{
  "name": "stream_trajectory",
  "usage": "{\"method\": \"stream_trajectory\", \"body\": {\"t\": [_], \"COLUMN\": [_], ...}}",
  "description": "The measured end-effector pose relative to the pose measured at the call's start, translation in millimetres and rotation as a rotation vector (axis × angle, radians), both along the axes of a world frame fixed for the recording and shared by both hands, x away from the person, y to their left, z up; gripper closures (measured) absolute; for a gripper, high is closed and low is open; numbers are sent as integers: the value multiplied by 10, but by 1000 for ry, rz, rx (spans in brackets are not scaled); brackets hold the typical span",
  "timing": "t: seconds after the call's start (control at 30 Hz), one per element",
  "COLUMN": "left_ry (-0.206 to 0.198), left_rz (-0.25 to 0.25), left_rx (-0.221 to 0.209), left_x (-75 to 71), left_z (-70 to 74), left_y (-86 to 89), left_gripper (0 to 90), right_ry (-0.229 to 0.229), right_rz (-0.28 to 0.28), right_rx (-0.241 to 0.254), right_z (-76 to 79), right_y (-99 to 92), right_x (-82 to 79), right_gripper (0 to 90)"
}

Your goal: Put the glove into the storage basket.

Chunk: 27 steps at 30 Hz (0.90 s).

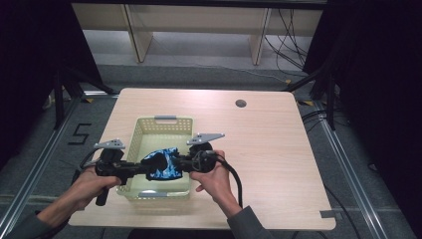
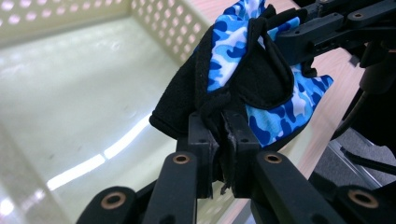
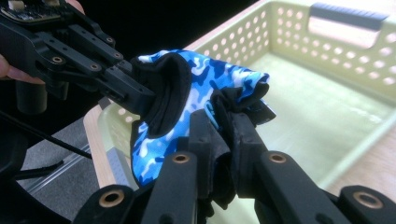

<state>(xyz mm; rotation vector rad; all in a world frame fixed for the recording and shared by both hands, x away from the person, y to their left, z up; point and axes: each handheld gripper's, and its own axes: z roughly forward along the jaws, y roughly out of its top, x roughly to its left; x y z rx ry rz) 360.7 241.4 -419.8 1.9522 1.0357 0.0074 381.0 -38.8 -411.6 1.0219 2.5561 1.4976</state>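
Jaws of both grippers pinch one blue camouflage glove (image 1: 161,167) from opposite ends, holding it stretched above the pale yellow perforated basket (image 1: 185,124) on the wooden table (image 1: 268,149). The left gripper (image 2: 223,123) is clamped on the black cuff edge; the right gripper (image 3: 223,116) grips bunched fabric at the other end. To place the glove well, lower it level over the basket's middle, clear of the near rim, and release both ends together once the fabric rests on the floor of the basket.

blue camo glove (image 1: 161,168) stretched above the basket (image 1: 164,123).
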Motion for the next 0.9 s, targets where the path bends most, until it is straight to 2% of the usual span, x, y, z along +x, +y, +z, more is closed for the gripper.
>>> {"method": "stream_trajectory", "body": {"t": [0.13, 0.17, 0.2, 0.23, 0.3, 0.47, 0.5, 0.53, 0.6, 0.63, 0.67, 0.73, 0.77, 0.8, 0.83, 0.9], "left_ry": [28, 46, 50, 61, 64, 93, 105, 108, 106, 109, 115, 121, 119, 118, 125, 116], "left_rz": [9, -1, 14, -1, 14, -1, -5, -15, -1, -14, -23, -26, -33, -38, -39, -49], "left_rx": [20, 27, 33, 34, 44, 75, 67, 80, 75, 96, 98, 109, 105, 128, 123, 141], "left_x": [-2, 6, 4, 11, 5, -5, -7, -3, -7, 0, 5, -1, -3, -10, -8, 9], "left_z": [-99, -123, -147, -172, -218, -285, -307, -314, -344, -340, -347, -361, -376, -372, -373, -367], "left_y": [91, 120, 129, 148, 158, 181, 173, 177, 154, 160, 161, 148, 136, 132, 122, 120], "left_gripper": [822, 822, 822, 822, 821, 820, 819, 817, 813, 811, 809, 801, 797, 792, 786, 768], "right_ry": [22, 34, 30, 43, 54, 73, 77, 78, 74, 77, 78, 74, 82, 78, 74, 75], "right_rz": [8, 14, 13, 8, 12, 26, 27, 27, 23, 29, 30, 20, 22, 21, 28, 24], "right_rx": [-9, -16, -37, -44, -60, -100, -112, -126, -145, -159, -166, -157, -177, -183, -192, -198], "right_z": [-104, -128, -152, -176, -222, -324, -336, -349, -367, -370, -379, -419, -418, -432, -429, -430], "right_y": [136, 164, 189, 219, 267, 340, 352, 364, 382, 387, 394, 405, 396, 395, 391, 393], "right_x": [21, 23, 28, 26, 33, 33, 30, 30, 24, 20, 17, 17, 14, 14, 15, 5], "right_gripper": [817, 817, 817, 816, 817, 816, 816, 815, 814, 814, 814, 814, 814, 815, 813, 813]}}
